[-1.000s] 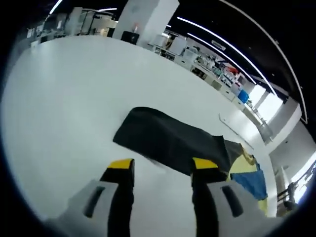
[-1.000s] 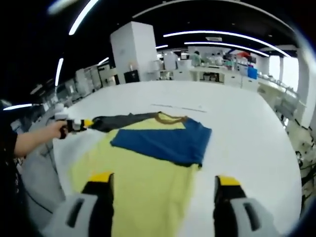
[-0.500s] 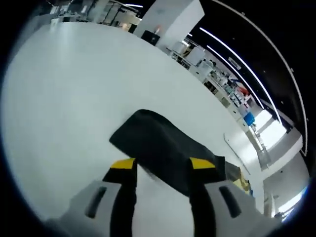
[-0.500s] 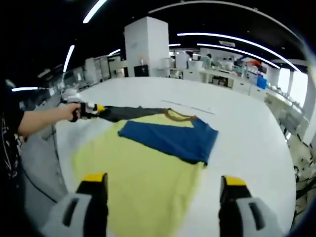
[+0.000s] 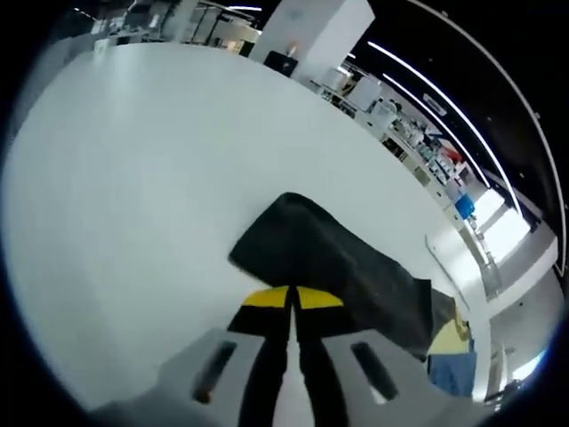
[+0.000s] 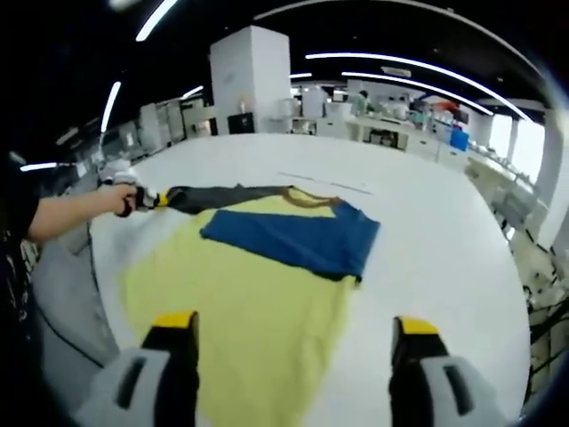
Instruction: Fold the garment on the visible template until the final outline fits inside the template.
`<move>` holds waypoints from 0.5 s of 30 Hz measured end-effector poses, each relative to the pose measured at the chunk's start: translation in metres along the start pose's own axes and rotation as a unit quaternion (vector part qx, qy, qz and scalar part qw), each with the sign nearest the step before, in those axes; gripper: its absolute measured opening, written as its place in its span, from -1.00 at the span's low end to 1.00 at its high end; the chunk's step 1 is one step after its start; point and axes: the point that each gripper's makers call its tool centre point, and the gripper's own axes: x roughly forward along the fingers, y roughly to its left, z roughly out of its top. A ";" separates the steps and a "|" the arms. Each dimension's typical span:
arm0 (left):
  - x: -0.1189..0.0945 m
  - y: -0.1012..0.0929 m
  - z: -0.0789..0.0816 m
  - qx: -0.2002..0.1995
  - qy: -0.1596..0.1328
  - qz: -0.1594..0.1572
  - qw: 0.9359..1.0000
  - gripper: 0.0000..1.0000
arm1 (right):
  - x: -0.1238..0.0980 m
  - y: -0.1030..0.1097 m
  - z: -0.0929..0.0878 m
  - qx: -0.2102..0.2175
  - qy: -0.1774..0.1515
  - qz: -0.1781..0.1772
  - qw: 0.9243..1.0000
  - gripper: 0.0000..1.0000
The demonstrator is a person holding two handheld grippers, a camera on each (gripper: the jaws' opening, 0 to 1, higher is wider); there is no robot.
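Observation:
A yellow garment (image 6: 244, 294) lies flat on the white table (image 6: 436, 240), with its blue sleeve (image 6: 293, 238) folded across the chest. Its dark grey sleeve (image 5: 333, 258) stretches out sideways, also seen as the dark grey sleeve (image 6: 213, 195) in the right gripper view. My left gripper (image 5: 292, 299) is shut on that sleeve's near edge; the same left gripper (image 6: 147, 199) appears at the sleeve's end, held by a hand. My right gripper (image 6: 291, 331) stands open over the garment's yellow hem, nothing between its jaws. A thin template line (image 6: 324, 183) shows on the table beyond the collar.
The person's forearm (image 6: 71, 216) reaches in from the left of the right gripper view. The table's edge (image 6: 98, 267) runs close along the garment's left side. Benches and a white pillar (image 6: 249, 80) stand far behind the table.
My left gripper has gone from open to shut, closing on the dark sleeve's edge. The right gripper stays open over the hem; both views have shifted slightly.

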 end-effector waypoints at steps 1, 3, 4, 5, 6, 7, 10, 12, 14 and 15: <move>0.000 0.001 0.001 0.004 0.000 0.001 1.000 -1.00 | 0.000 0.000 0.000 0.001 0.000 0.000 1.000 0.79; -0.002 0.004 0.001 0.006 -0.001 0.002 1.000 -1.00 | -0.001 0.001 0.000 0.002 -0.001 -0.001 1.000 0.78; -0.002 0.005 0.002 0.006 -0.001 0.001 1.000 -1.00 | 0.000 0.000 0.000 0.002 -0.001 -0.002 1.000 0.78; -0.002 0.007 0.003 0.002 -0.002 0.001 1.000 -1.00 | 0.000 0.000 0.000 0.002 -0.002 -0.002 1.000 0.78; -0.001 0.008 0.004 0.001 -0.001 0.001 1.000 -1.00 | 0.000 0.000 0.000 0.003 0.001 -0.003 1.000 0.77; -0.002 0.009 0.004 -0.003 -0.001 0.000 1.000 -1.00 | 0.000 0.000 -0.001 0.004 0.001 -0.004 1.000 0.76; -0.002 0.009 0.008 -0.008 -0.004 -0.007 1.000 -1.00 | 0.000 0.000 0.000 0.006 0.000 -0.005 1.000 0.76; -0.003 0.009 0.010 -0.003 -0.007 -0.007 1.000 -1.00 | 0.001 0.001 0.000 0.006 -0.001 -0.003 1.000 0.75; -0.006 0.010 0.013 0.003 -0.008 -0.008 1.000 -1.00 | 0.001 0.002 0.000 0.006 0.002 -0.003 1.000 0.75; -0.008 0.010 0.014 0.004 -0.009 -0.010 1.000 -1.00 | 0.001 0.002 0.000 0.005 0.002 -0.004 1.000 0.74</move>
